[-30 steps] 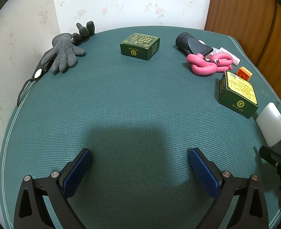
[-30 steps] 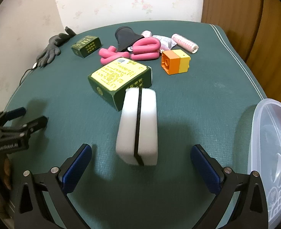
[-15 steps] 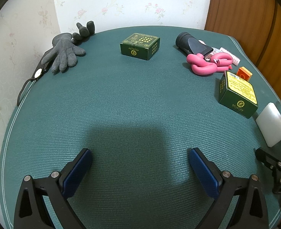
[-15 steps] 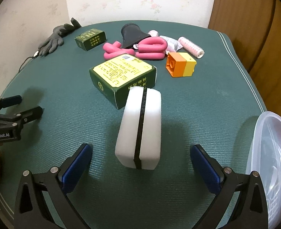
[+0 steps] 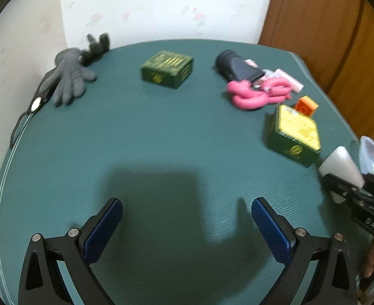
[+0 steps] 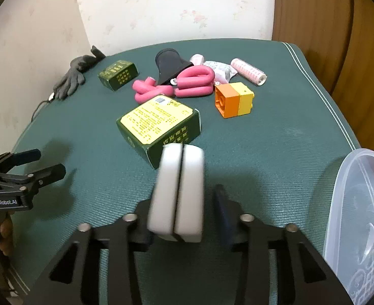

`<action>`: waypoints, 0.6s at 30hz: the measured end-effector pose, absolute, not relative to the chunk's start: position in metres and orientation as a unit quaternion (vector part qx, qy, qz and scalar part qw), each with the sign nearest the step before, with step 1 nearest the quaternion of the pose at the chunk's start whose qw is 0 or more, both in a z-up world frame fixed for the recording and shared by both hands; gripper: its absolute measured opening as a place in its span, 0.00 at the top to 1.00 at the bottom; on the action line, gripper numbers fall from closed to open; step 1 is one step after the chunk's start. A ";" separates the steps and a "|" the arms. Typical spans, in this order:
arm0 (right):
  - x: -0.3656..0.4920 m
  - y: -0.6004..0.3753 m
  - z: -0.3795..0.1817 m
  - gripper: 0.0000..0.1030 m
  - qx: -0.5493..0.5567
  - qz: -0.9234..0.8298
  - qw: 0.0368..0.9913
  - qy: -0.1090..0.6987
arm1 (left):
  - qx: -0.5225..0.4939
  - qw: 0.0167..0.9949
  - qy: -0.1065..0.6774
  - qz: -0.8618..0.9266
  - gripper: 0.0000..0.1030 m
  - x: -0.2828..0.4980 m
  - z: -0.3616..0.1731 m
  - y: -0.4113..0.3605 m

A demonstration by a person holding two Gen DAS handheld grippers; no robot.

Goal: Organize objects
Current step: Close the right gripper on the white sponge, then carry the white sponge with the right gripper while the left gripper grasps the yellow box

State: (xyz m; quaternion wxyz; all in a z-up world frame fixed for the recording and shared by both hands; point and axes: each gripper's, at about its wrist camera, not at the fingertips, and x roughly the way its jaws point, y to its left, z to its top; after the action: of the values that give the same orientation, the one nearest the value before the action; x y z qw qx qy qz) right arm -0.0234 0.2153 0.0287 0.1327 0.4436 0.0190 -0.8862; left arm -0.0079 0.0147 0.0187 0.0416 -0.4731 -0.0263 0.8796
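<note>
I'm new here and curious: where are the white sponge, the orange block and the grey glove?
white sponge (image 6: 179, 190), right wrist view, top face.
orange block (image 6: 226, 101), right wrist view, orange side.
grey glove (image 5: 68, 76), left wrist view, palm.

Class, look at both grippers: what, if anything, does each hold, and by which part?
The right gripper, jaws just closing, clamps the white sponge block by the long sides of its near end. The left gripper is open and holds nothing.

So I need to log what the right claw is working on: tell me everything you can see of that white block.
The white block is a rounded, soft-looking oblong, foam or sponge by its look, split lengthwise by a dark seam into two halves. It lies on the green table mat, its far end close to the green box with the yellow label; contact is unclear. The right claw has just been closing, and its blue pads now flank the block's near end, apparently gripping it.
</note>
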 end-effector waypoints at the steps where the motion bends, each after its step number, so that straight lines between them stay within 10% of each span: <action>1: -0.023 0.216 0.029 0.71 0.443 -0.886 0.137 0.015 | -0.469 0.044 -0.023 0.882 0.00 -0.009 0.023 0.018; 18: 0.006 0.249 0.064 0.72 0.369 -0.919 0.139 -0.024 | -0.429 0.116 0.061 0.894 0.00 -0.044 0.060 0.109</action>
State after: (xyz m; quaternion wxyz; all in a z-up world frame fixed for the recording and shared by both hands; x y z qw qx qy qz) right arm 0.0058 0.2495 0.0637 0.1389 0.3692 -0.0243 -0.9186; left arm -0.0439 0.1086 0.0600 0.1161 -0.4289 0.0610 0.8938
